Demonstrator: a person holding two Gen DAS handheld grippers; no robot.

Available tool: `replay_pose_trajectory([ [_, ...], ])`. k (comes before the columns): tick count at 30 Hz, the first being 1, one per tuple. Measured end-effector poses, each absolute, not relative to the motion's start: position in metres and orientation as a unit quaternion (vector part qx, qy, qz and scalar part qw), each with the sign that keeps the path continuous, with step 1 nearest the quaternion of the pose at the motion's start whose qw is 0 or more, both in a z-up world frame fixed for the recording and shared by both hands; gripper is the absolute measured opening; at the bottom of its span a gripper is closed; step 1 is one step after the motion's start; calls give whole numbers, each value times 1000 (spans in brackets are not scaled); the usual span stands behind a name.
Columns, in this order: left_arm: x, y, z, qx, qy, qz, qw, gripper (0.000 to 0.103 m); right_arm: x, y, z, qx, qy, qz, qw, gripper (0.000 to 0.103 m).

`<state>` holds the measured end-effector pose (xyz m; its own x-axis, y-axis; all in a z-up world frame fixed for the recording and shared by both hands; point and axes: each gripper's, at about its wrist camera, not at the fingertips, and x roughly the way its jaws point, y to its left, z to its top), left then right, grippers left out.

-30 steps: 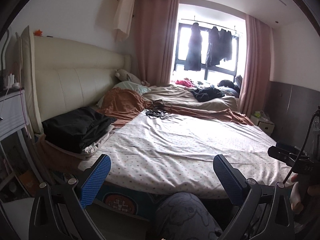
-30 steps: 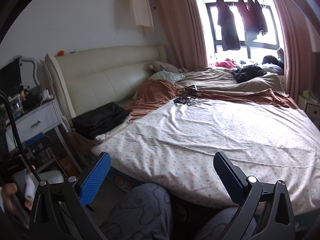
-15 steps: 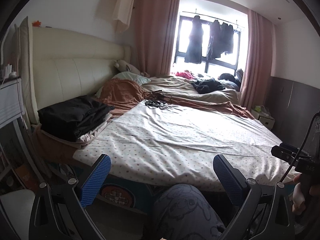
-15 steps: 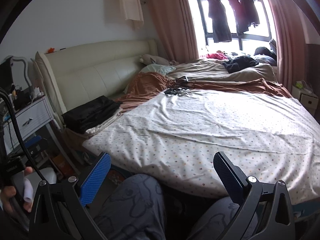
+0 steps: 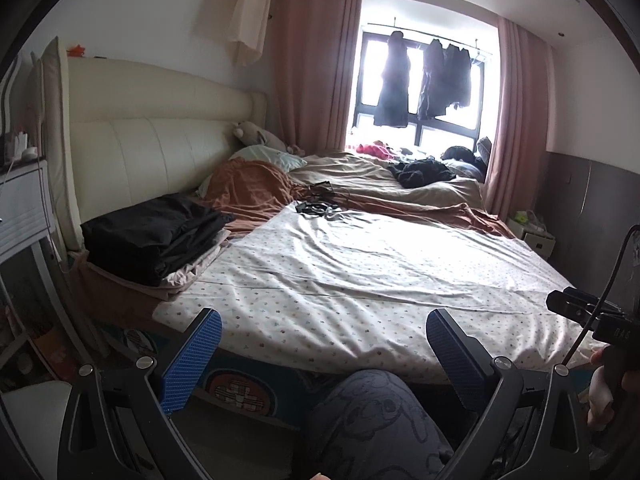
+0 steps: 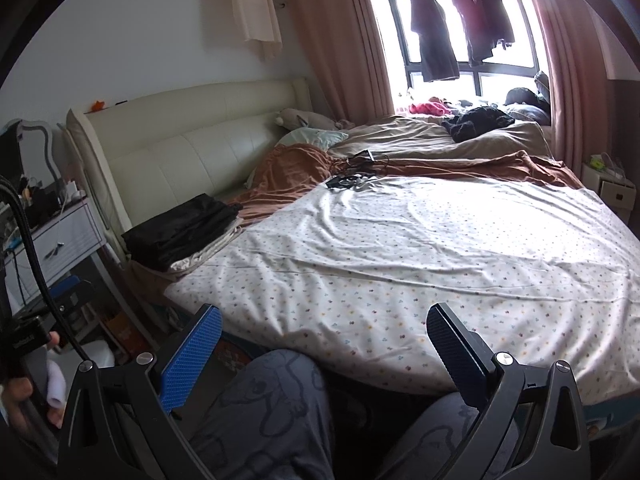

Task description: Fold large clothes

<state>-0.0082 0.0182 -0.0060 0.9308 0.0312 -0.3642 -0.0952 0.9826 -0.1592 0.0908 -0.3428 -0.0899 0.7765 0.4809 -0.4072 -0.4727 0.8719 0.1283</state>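
Left claw [image 5: 324, 356] wide, holding nothing, hovering short of the bed edge. Right claw [image 6: 324, 354] same: wide, nothing between the pads. Dotted sheet [image 5: 360, 272] lies spread flat on the bed straight ahead of both claws, wrinkled. Folded black clothes [image 5: 152, 236] stacked ahead-left of the left claw, by the headboard [image 5: 140, 152]. Brown blanket [image 6: 296, 172] bunched further ahead, past the sheet. Knee [image 5: 372, 420] just below the left claw.
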Motion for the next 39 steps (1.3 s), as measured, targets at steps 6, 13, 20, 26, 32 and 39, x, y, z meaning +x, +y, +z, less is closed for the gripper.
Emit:
replay_pose_trajectory([
  [6,-9,17,-3,-83,182,36,979,102,91,-343,-90,11,219,253,942,103],
  [13,-10,16,-3,-84,180,35,979,102,91,-343,-90,12,219,252,943,103],
  [20,-10,18,-3,-86,179,34,979,102,91,-343,-90,12,220,251,943,103],
  [26,-10,17,-3,-87,180,33,979,102,91,-342,-89,13,220,249,943,103],
  [32,-10,17,-3,-84,180,34,979,102,91,-342,-89,13,220,248,943,103],
  [39,-9,16,-1,-79,182,32,980,102,90,-340,-89,14,221,246,944,103],
])
